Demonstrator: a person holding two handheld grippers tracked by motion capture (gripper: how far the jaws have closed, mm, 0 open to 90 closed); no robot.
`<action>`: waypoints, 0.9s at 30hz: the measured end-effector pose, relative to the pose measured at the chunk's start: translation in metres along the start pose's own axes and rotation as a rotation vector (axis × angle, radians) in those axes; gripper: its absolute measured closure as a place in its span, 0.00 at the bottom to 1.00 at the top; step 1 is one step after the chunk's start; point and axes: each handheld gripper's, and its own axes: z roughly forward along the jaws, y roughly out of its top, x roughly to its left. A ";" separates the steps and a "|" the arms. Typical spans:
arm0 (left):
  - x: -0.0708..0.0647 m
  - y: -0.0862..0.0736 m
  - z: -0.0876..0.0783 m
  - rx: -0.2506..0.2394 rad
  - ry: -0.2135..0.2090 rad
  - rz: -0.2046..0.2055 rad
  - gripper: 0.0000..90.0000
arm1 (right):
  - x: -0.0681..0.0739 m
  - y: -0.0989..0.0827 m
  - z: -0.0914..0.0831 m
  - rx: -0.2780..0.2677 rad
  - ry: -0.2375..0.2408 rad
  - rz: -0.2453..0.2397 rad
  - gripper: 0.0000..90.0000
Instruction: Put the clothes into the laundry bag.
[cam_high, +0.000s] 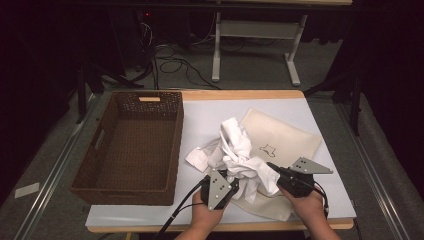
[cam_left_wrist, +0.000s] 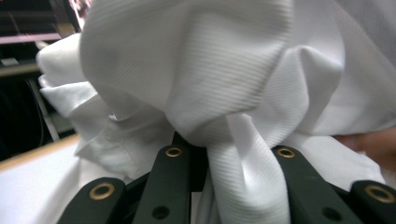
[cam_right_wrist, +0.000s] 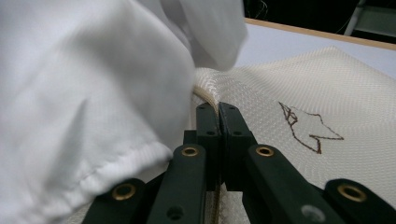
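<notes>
Low at the table's (cam_high: 310, 107) near edge, the left hand-held gripper (cam_left_wrist: 226, 154) clamps a bunch of white garment (cam_high: 240, 155). The right hand-held gripper (cam_right_wrist: 218, 108) pinches the cream bag's (cam_right_wrist: 299, 93) hem, whose brown stitched outline shows in the right gripper view.

From the high view you look forward and down from your side of the table (cam_high: 200, 112), taking in its whole top with your hands entering at the bottom edge. Your left gripper view sits very close behind its own jaws, pressed against the white garment (cam_left_wrist: 196, 70). Your right gripper view looks low along the cream bag (cam_right_wrist: 299, 93) toward the far table edge; both gripper views share that garment with the high view.
</notes>
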 end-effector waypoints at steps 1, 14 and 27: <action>-0.001 -0.005 0.006 0.029 -0.008 0.004 0.86 | -0.001 0.000 -0.001 -0.008 -0.002 -0.003 0.99; -0.016 -0.036 0.051 0.239 -0.095 0.032 0.82 | 0.007 0.005 -0.006 -0.043 -0.004 -0.054 1.00; -0.017 -0.037 0.058 0.334 -0.082 -0.021 0.81 | 0.010 0.013 -0.026 -0.147 0.001 -0.065 1.00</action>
